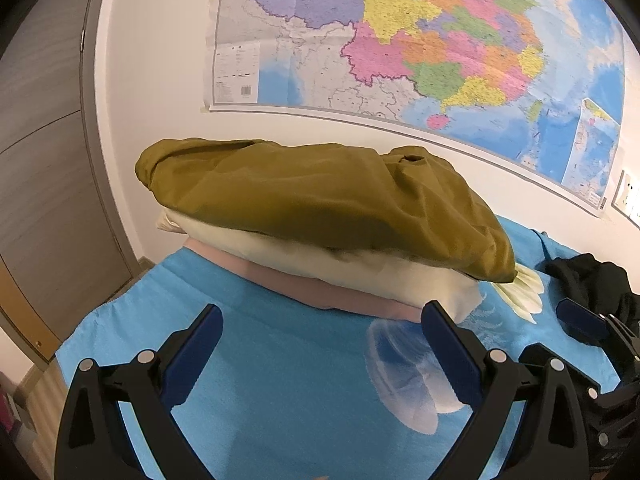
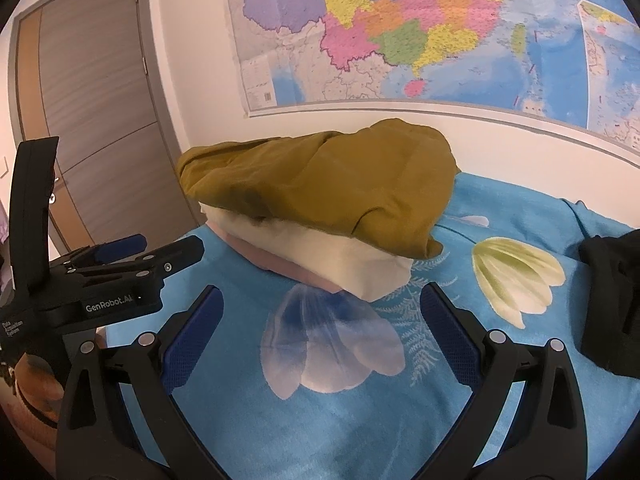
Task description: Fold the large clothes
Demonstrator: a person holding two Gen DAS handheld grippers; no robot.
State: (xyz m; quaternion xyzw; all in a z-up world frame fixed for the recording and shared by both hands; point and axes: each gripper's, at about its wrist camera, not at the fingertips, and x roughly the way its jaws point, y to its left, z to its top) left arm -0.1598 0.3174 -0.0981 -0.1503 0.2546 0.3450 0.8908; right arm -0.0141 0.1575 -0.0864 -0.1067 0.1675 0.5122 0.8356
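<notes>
Folded clothes sit stacked on a bed spread with a blue floral sheet [image 2: 280,420]: an olive garment [image 2: 320,184] tops a cream one [image 2: 340,256] and a pink one [image 2: 276,262], the pile lying close to the wall under a large map [image 2: 440,32]. Both tools hang empty before the stack, the left gripper [image 1: 322,344] and the right gripper [image 2: 320,328] each with jaws spread wide, holding nothing. A dark, unfolded garment [image 2: 612,300] lies crumpled to the right of the stack, apart from it; judging by this, the pile is finished and the dark piece is next. That calls for a reach rightward and a spread across the open sheet in front of the stack. Room there looks ample; the sheet's edge falls away left of the stack, toward the door [image 2: 100,120].
</notes>
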